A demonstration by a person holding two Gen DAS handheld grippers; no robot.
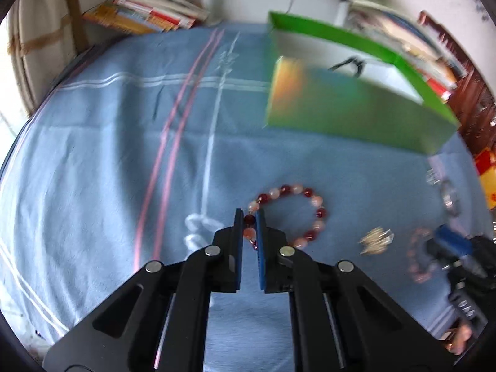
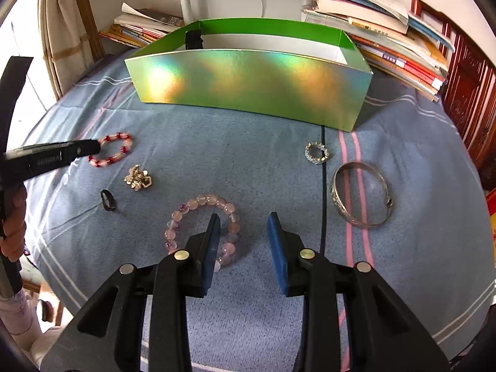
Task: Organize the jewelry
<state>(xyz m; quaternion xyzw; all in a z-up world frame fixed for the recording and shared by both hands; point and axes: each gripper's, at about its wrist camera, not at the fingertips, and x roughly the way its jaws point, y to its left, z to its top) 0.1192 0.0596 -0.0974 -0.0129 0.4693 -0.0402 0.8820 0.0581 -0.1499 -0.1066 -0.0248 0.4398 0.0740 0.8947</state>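
Note:
My left gripper (image 1: pixel 249 220) is shut on the left side of a red-and-white bead bracelet (image 1: pixel 310 192), which reaches out to the right over the blue cloth. In the right wrist view that bracelet (image 2: pixel 121 138) lies at the far left with the left gripper (image 2: pixel 96 148) at its edge. My right gripper (image 2: pixel 243 217) stands open low over a pale pink bead bracelet (image 2: pixel 214 200); its left finger overlaps the ring's right side and nothing is pinched. A shiny green open box (image 2: pixel 248 83) stands behind, also blurred at the upper right (image 1: pixel 356 108).
On the blue striped cloth (image 2: pixel 248 161) lie a gold brooch (image 2: pixel 138 178), a small black ring (image 2: pixel 108 200), a crystal ring (image 2: pixel 316 153) and a silver bangle (image 2: pixel 361 198). Stacks of books (image 2: pixel 403 52) line the back. A black item (image 2: pixel 193 38) sits inside the box.

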